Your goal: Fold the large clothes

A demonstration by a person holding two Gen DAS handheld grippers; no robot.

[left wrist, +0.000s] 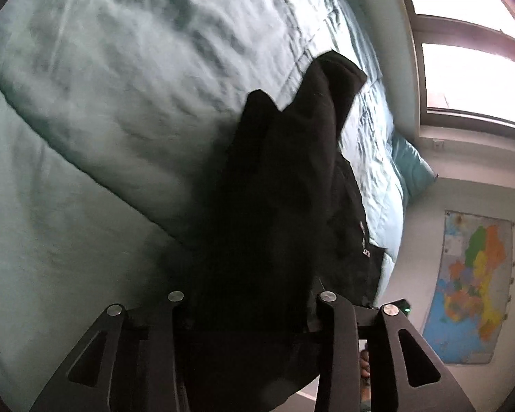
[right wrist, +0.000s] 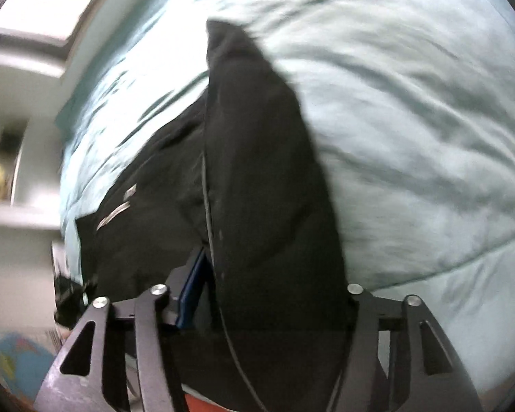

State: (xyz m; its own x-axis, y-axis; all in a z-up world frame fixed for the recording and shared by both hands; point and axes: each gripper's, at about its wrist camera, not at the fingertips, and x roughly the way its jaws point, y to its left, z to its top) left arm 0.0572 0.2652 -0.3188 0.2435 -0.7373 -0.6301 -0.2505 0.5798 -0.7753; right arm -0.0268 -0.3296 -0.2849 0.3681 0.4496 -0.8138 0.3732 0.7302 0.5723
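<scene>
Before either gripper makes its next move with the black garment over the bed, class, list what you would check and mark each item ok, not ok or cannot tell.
1. Black garment runs between the left gripper arms: ok.
2. Garment also between the right gripper arms: ok.
3. Pads pressing the cloth: cannot tell, fabric hides them.
4. Pale green duvet lies below as landing surface: ok.
5. Garment flat and smooth: not ok, it is bunched and draped.
6. View sharp enough to judge edges: not ok, blurred.

Pale green duvet (left wrist: 103, 110), teal pillow (left wrist: 412, 168), window (left wrist: 463, 68), wall map (left wrist: 473, 285)
</scene>
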